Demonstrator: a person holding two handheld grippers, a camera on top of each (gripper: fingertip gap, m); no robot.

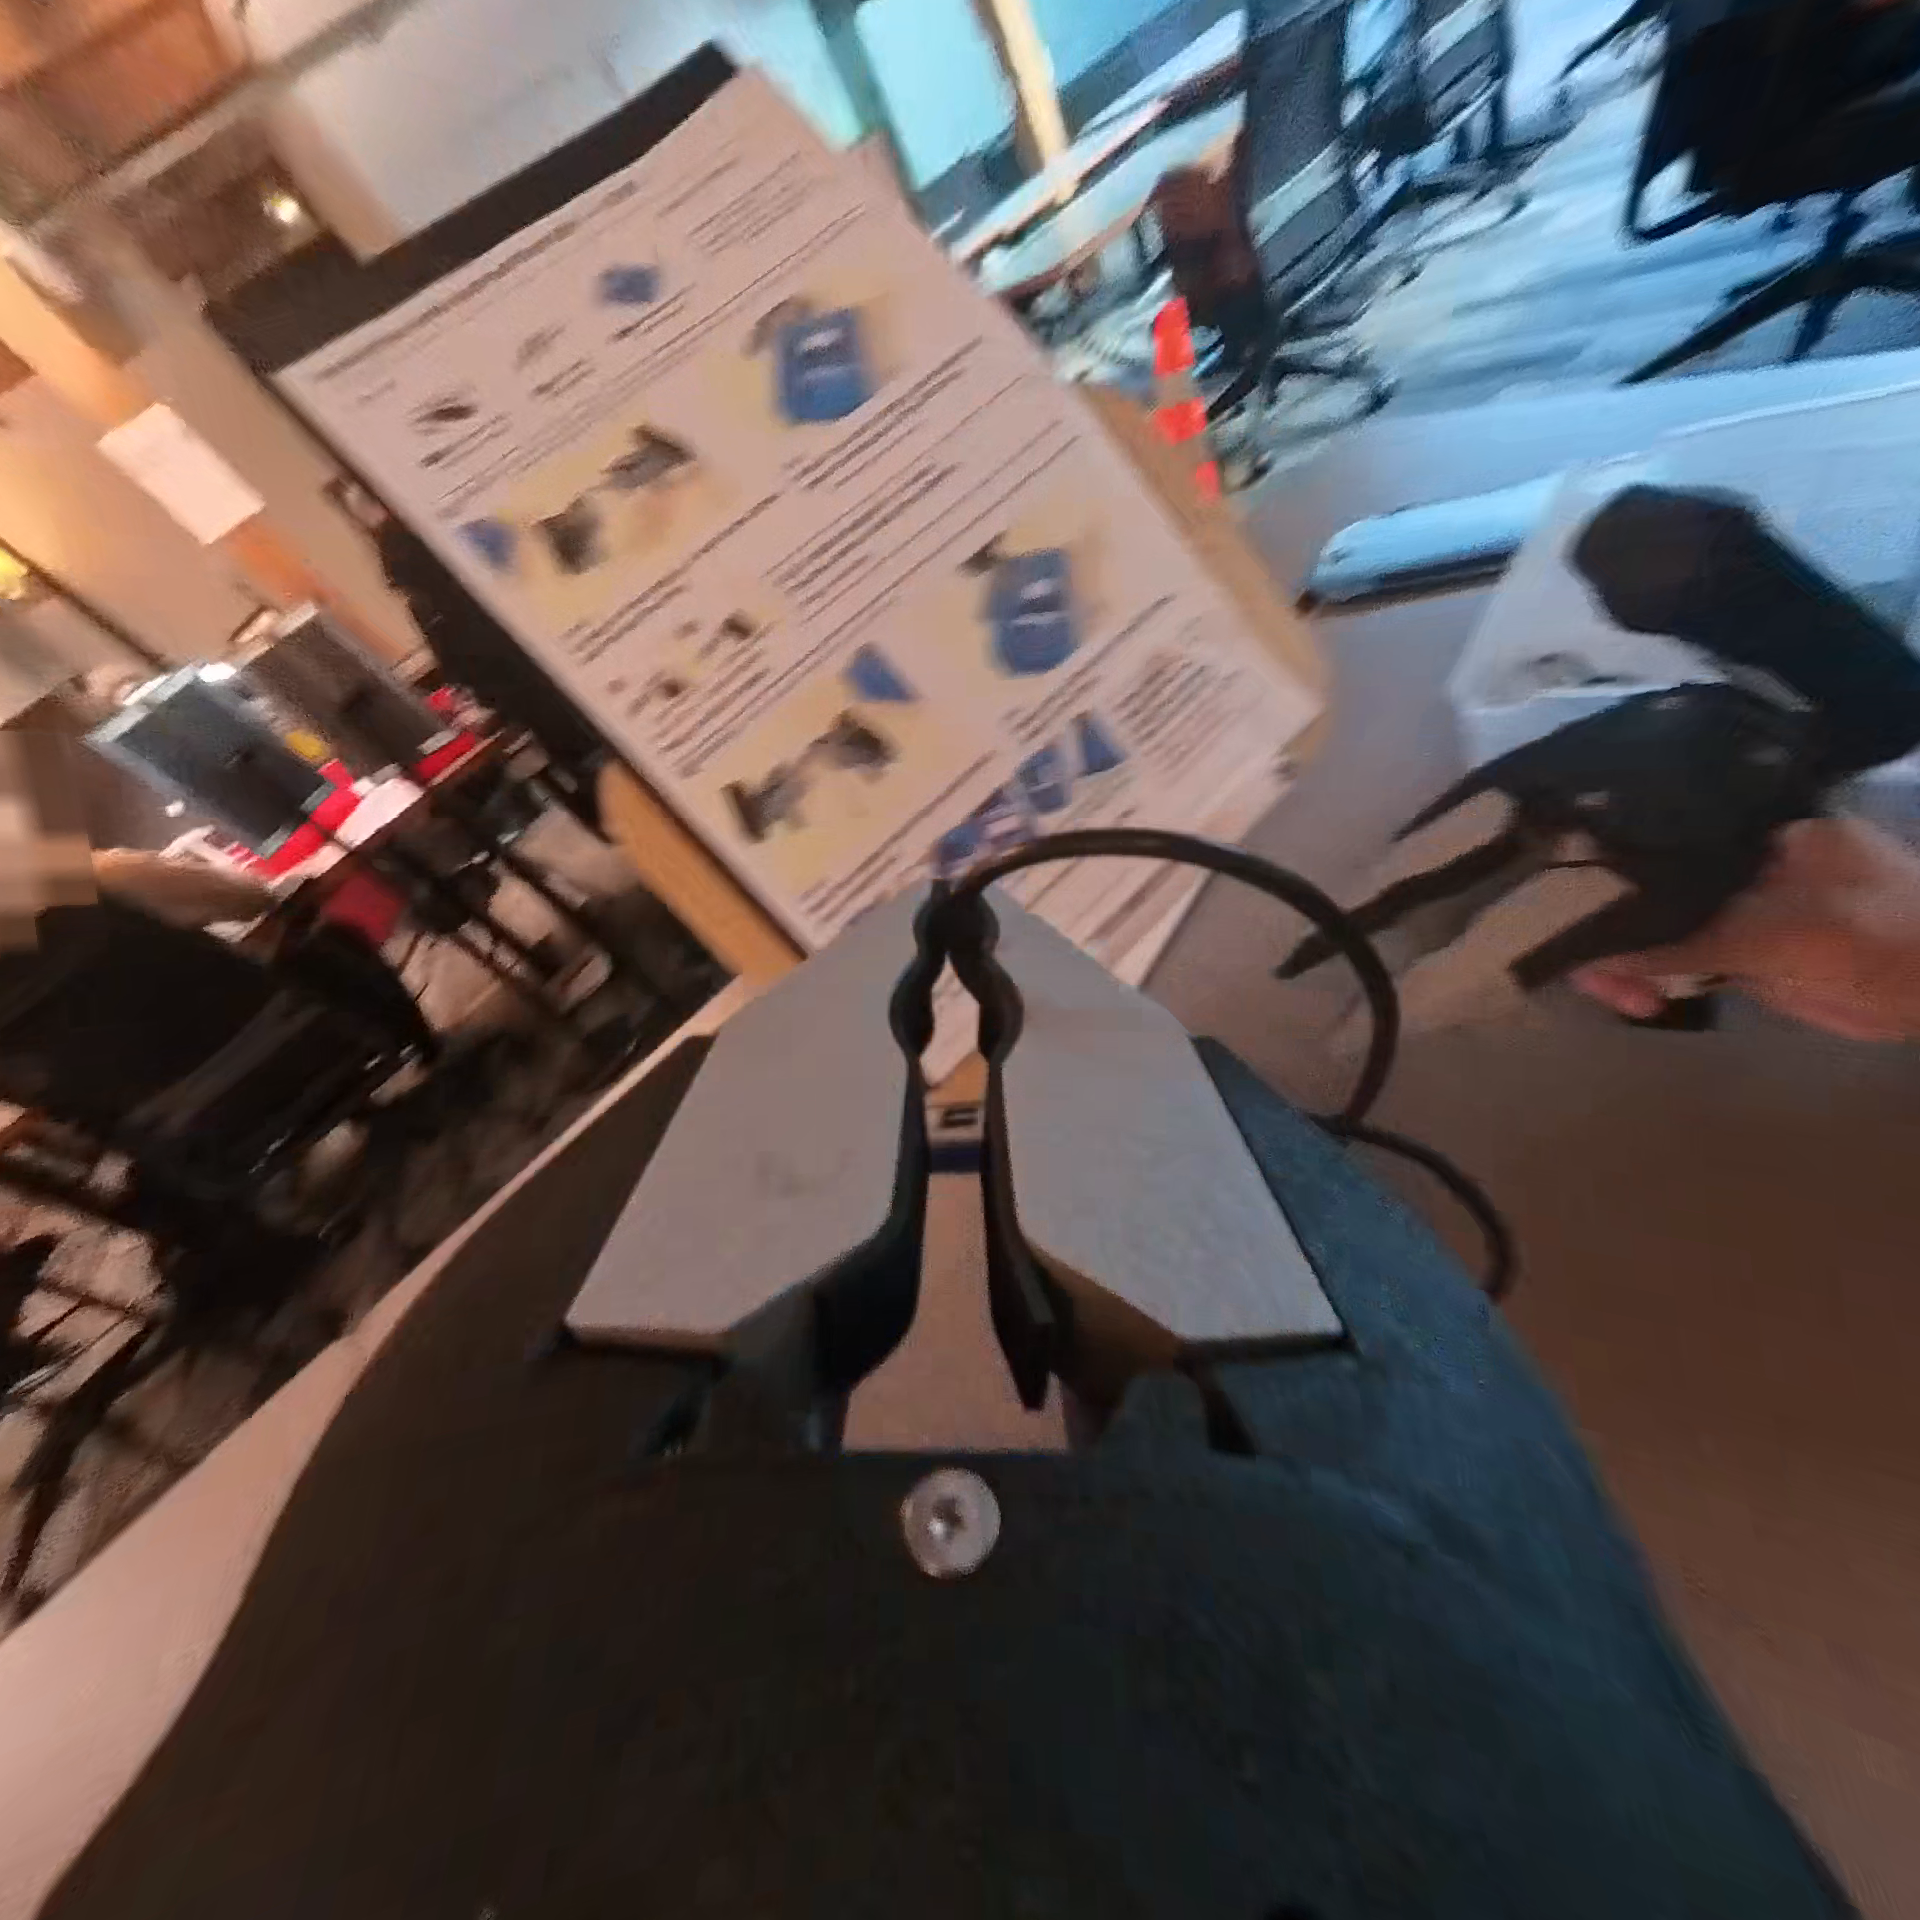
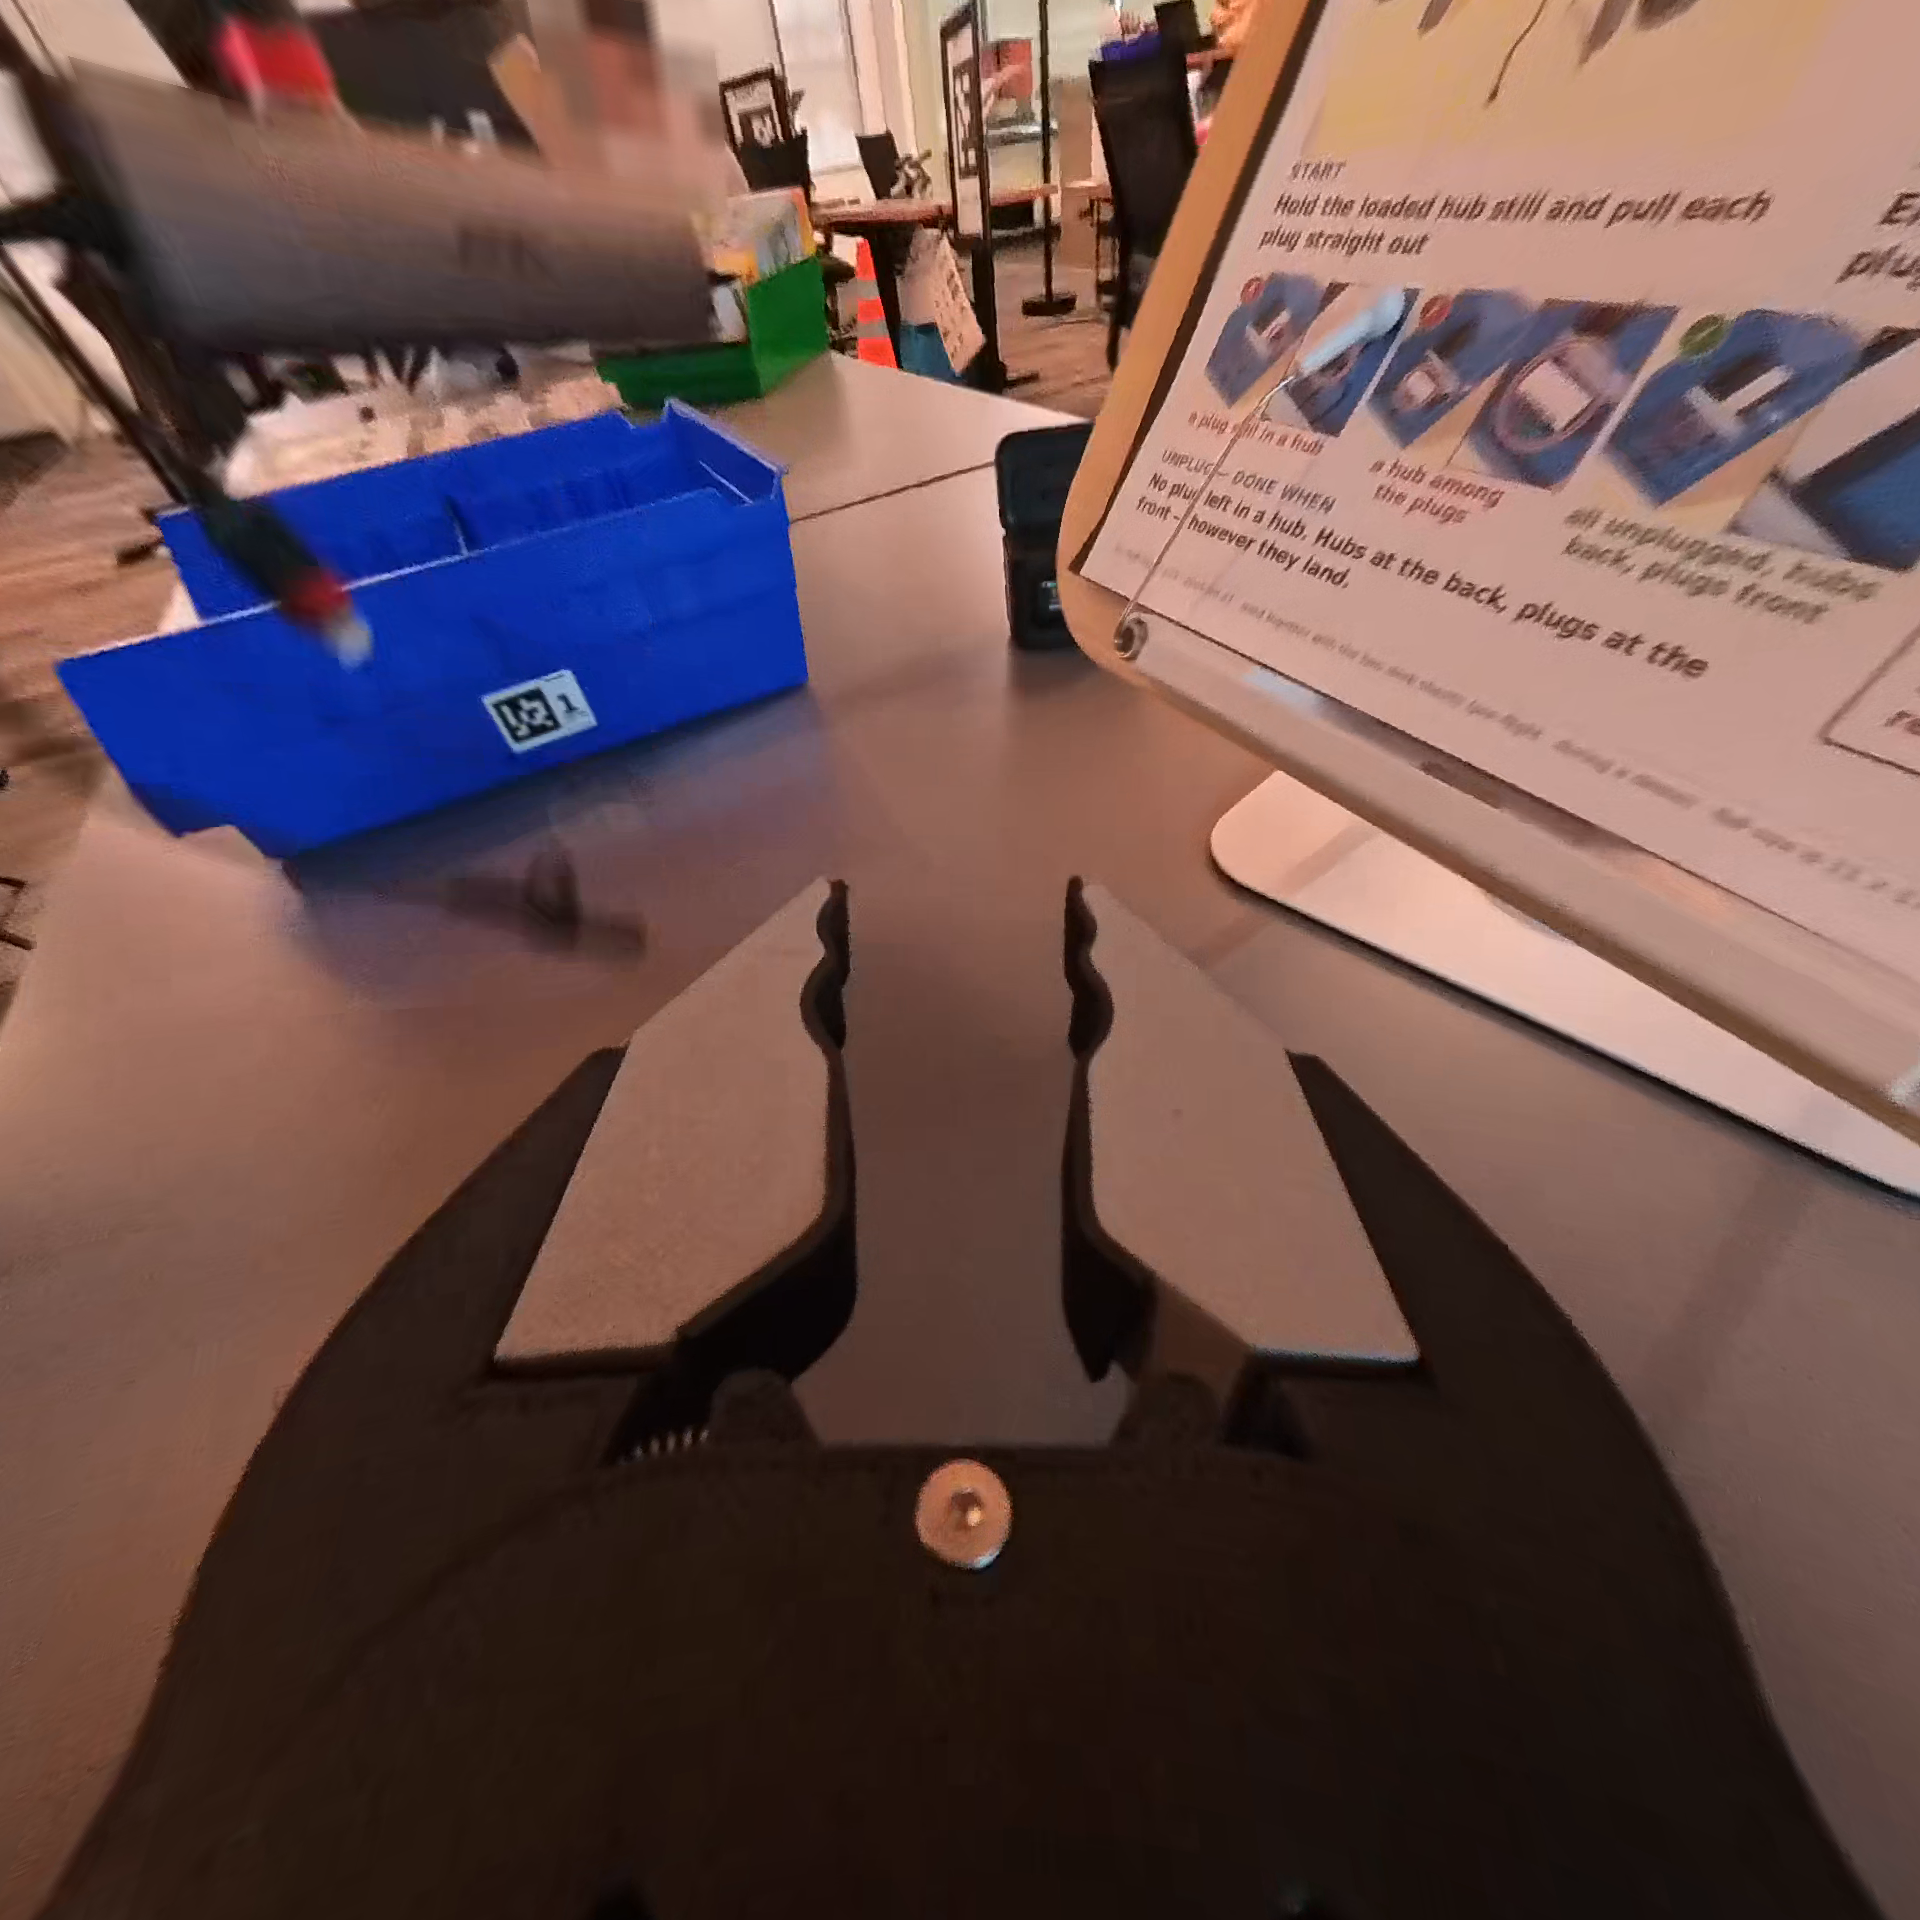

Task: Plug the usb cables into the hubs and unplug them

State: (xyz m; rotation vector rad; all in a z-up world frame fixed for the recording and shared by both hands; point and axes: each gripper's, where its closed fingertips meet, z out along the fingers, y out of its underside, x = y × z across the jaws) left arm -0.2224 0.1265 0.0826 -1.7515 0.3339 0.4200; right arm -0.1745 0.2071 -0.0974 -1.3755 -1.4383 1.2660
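The tabletop (image 2: 935,790) is broad, brown and mostly bare, with the tilted instruction board (image 2: 1558,436) standing along its right side. On its left, the blue bin (image 2: 436,675) sits with compartments whose contents I can't make out. Above the bin, in the right wrist view, a blurred dark bar hangs with a red-collared plug (image 2: 322,608) dangling at the bin's near rim. The right tongs (image 2: 951,914) stand apart and empty, low over the tabletop. The left tongs (image 1: 956,935) are pinched together on a thin black cable (image 1: 1226,883), which loops away to the right. From where I stand, that grip looks too far from any plug. I'd regrip close behind the connector and brace the hub with the free tongs before pushing straight in.
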